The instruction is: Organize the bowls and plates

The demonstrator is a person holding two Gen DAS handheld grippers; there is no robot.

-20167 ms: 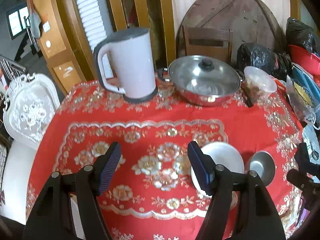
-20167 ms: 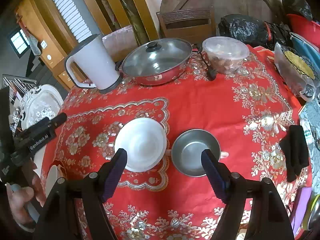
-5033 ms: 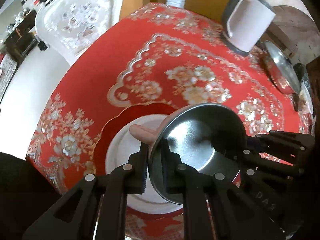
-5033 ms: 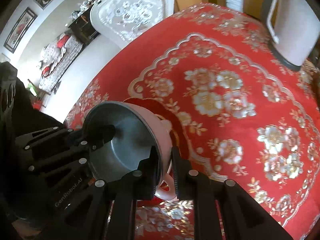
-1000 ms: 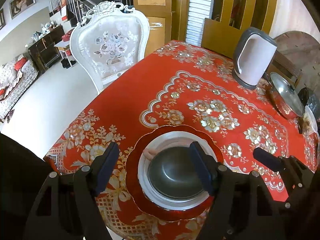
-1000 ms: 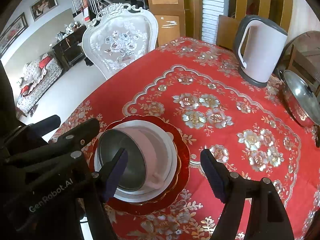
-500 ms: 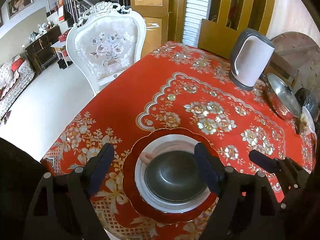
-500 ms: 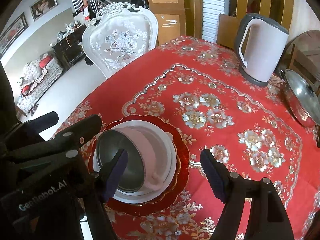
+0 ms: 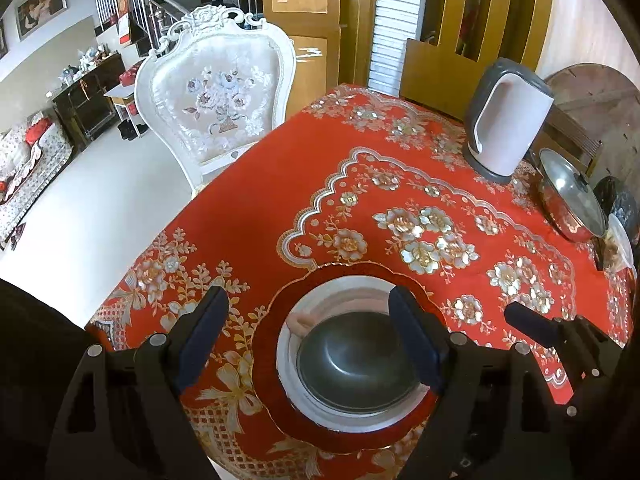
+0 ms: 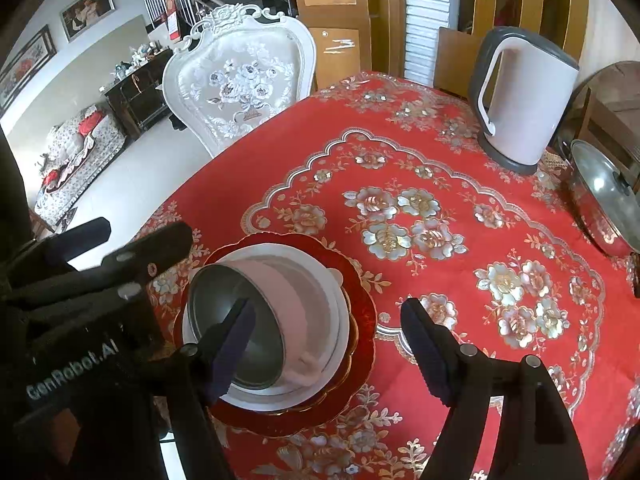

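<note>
Three nested rounds (steel bowl (image 9: 352, 364), white plate (image 9: 340, 420), scalloped red plate (image 9: 276, 400)); both grippers' jaws wide apart, empty.

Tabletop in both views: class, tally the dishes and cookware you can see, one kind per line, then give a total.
Plates: 2, red plate and white plate
Bowls: 1, metal bowl
Kettles: 1, kettle
Lidded pans: 1, pan
Total: 5
</note>
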